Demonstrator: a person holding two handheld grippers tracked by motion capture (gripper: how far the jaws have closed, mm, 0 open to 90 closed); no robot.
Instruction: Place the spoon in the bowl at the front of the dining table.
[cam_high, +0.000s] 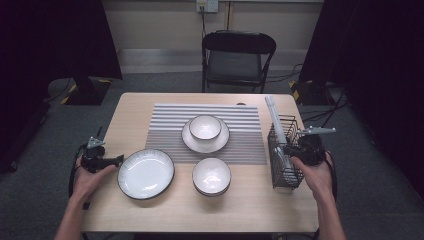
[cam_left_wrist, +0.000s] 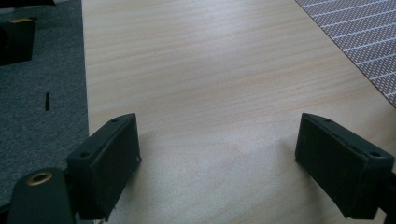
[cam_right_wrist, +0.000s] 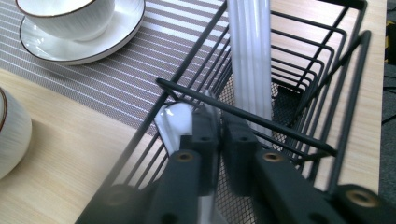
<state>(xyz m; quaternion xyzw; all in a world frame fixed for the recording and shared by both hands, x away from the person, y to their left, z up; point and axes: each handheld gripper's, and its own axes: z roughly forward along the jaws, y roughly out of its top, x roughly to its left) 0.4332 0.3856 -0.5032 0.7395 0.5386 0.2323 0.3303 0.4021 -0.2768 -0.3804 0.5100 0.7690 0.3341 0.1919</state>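
With the right gripper (cam_right_wrist: 218, 140) pinching a white spoon (cam_right_wrist: 173, 122) inside the wire basket (cam_high: 290, 175), lift straight up, clear of the chopsticks (cam_right_wrist: 250, 60) just beside it.

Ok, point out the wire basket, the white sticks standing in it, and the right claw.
wire basket (cam_high: 295, 131), high view, far top rim.
white sticks (cam_right_wrist: 251, 56), right gripper view, middle of the upright bundle.
right claw (cam_right_wrist: 219, 133), right gripper view, between its closed tips.
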